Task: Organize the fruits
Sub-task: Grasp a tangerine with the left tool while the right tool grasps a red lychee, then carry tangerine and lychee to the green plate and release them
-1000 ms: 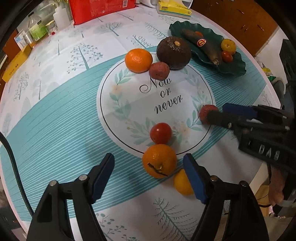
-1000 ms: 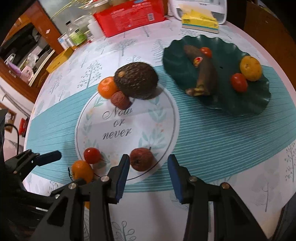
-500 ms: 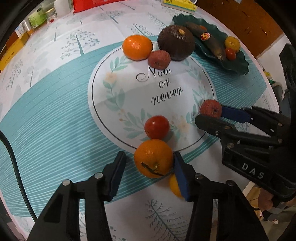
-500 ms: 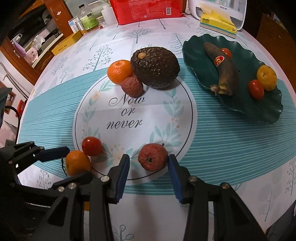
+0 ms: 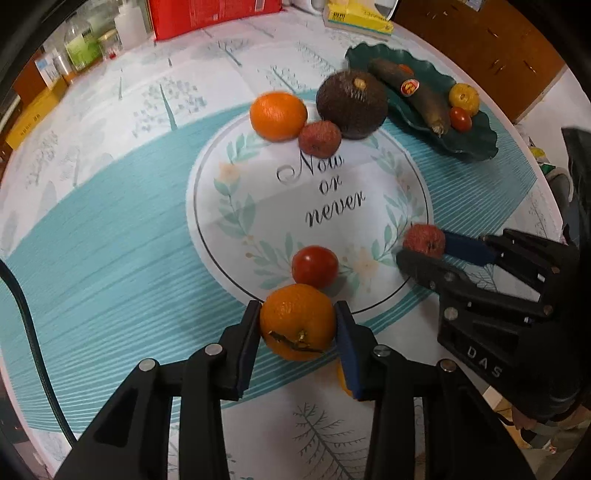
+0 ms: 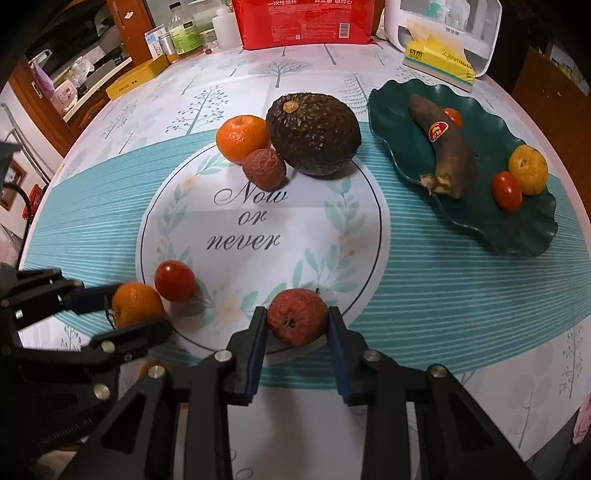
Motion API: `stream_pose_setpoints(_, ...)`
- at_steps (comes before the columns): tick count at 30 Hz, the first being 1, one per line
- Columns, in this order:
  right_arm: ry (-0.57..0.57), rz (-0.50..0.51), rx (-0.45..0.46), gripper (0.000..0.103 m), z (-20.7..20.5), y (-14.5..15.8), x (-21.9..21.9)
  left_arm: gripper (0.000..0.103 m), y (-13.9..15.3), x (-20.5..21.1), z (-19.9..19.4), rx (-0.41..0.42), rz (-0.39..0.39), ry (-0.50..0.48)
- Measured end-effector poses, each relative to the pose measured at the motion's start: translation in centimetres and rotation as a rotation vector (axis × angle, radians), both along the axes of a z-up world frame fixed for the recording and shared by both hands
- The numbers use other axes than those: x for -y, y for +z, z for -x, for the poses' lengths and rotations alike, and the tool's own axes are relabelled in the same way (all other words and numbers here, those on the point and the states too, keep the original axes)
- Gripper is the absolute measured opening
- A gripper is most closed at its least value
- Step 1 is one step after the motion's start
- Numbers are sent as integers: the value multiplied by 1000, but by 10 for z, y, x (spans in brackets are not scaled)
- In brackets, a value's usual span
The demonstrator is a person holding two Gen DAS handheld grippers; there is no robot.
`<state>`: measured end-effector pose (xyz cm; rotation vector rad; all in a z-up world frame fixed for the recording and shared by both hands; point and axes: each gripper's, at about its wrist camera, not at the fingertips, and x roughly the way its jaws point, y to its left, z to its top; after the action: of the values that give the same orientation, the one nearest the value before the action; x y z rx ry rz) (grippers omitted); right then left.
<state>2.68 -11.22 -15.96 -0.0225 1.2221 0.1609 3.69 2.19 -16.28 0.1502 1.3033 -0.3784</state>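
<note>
The left tool (image 5: 298, 334), pointed steeply down at the worktop (image 5: 110, 236), has just been closed and is pinching a round orange mandarin (image 5: 297, 322); the right tool (image 6: 297, 326), tilted alike, has just been closed on a wrinkled red round fruit (image 6: 297, 316).

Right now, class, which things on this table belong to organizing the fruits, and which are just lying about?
Belongs to the job:
- mandarin in the left tool
- wrinkled red fruit in the right tool
- loose tomato
- dark round fruit
- green plate

Lying about:
- tissue pack
- red package
- bottles
</note>
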Motion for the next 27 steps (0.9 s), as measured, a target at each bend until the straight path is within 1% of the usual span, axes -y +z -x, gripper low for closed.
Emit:
stream_pose_setpoints(5,12,-8,20,32,7,12,1,37,26,1,0,63,-14,-7)
stream_pose_setpoints(10,16,-13,69,32,11,36,10,37,65,9,-5,134,13,-7)
stream_pose_setpoints(18,-2,-6,166,32,8,90,44,37,133,44,-24,235,95,-19)
stream_pose_setpoints(20,3,7,202,32,4,107,54,37,147,55,-29,247,113,-25)
stream_pose_setpoints(23,2,20,259,32,-2,132,72,37,167,75,-40,280,119,-37)
stream_pose_setpoints(27,-15,25,315,32,-15,160,97,37,189,105,-56,335,95,-53)
